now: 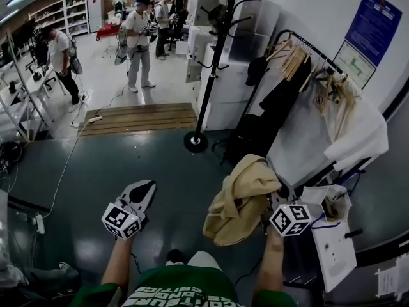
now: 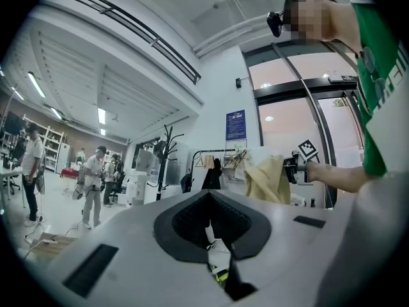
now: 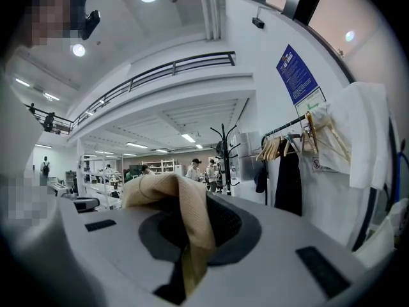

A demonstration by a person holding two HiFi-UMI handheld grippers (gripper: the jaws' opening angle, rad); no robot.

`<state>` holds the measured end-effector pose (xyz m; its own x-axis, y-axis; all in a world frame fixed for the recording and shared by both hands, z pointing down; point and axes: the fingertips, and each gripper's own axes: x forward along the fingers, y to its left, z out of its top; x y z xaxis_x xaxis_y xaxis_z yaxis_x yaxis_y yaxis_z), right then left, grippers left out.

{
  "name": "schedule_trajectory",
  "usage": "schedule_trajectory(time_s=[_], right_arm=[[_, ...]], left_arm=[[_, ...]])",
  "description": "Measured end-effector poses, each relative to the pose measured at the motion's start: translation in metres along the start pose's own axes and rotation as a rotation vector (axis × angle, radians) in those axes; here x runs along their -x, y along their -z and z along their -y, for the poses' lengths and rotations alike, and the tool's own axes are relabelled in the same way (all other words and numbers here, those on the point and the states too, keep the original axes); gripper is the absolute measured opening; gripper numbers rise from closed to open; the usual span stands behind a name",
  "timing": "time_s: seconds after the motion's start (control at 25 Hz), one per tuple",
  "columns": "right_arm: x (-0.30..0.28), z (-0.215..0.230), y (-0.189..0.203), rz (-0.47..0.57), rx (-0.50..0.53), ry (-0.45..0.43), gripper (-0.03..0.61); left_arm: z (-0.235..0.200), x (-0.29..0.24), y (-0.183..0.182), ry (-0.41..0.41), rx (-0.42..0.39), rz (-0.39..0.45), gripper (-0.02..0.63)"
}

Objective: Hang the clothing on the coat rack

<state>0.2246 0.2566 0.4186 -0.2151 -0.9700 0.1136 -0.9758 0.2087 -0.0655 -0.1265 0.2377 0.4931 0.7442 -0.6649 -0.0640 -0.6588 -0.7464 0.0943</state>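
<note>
**A:** What is the right gripper (image 3: pixel 190 253) doing?

**B:** Its jaws are pinched on a fold of the tan clothing (image 1: pixel 239 200), which hangs bunched in front of the person, above the dark floor (image 1: pixel 179 171).

**A:** And the left gripper (image 1: pixel 146 189)?

**B:** Its jaws are together with nothing between them, off to the clothing's left.

**A:** Where is the coat rack (image 1: pixel 209 75)?

**B:** It stands ahead, well apart from the clothing, near a rail of hangers (image 1: pixel 300 53).

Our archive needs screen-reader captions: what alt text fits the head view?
The right gripper holds a bunched tan garment, the left gripper beside it shut and empty. A black coat rack stands ahead, near a rail of hanging clothes.
</note>
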Motion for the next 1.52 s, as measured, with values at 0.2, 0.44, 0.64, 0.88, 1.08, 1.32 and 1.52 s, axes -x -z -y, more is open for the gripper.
schedule_trajectory(time_s=[0.2,0.44,0.64,0.88,1.08,1.32,1.52], right_arm=[[-0.026,-0.006,-0.001,-0.003,0.004,-0.004,0.029],[-0.064,0.004,-0.004,-0.002,0.019,-0.013,0.029],[-0.110,0.014,-0.007,-0.013,0.047,-0.020,0.029],[-0.169,0.031,-0.013,-0.014,0.057,-0.014,0.029],[-0.215,0.052,-0.025,-0.004,0.061,-0.008,0.029],[-0.260,0.080,-0.044,0.020,0.065,0.004,0.029],[-0.294,0.101,-0.051,0.029,0.061,0.013,0.029]], left_arm=[[-0.022,-0.010,0.001,0.010,-0.003,-0.003,0.005],[-0.048,-0.036,0.003,0.014,-0.019,-0.009,0.005],[-0.085,-0.062,0.003,-0.005,-0.032,-0.009,0.005],[-0.137,-0.108,0.006,-0.014,-0.034,-0.033,0.005],[-0.173,-0.155,-0.001,-0.012,-0.037,-0.031,0.005],[-0.206,-0.214,-0.006,0.009,-0.050,-0.031,0.005],[-0.228,-0.255,-0.007,0.022,-0.058,-0.040,0.005]])
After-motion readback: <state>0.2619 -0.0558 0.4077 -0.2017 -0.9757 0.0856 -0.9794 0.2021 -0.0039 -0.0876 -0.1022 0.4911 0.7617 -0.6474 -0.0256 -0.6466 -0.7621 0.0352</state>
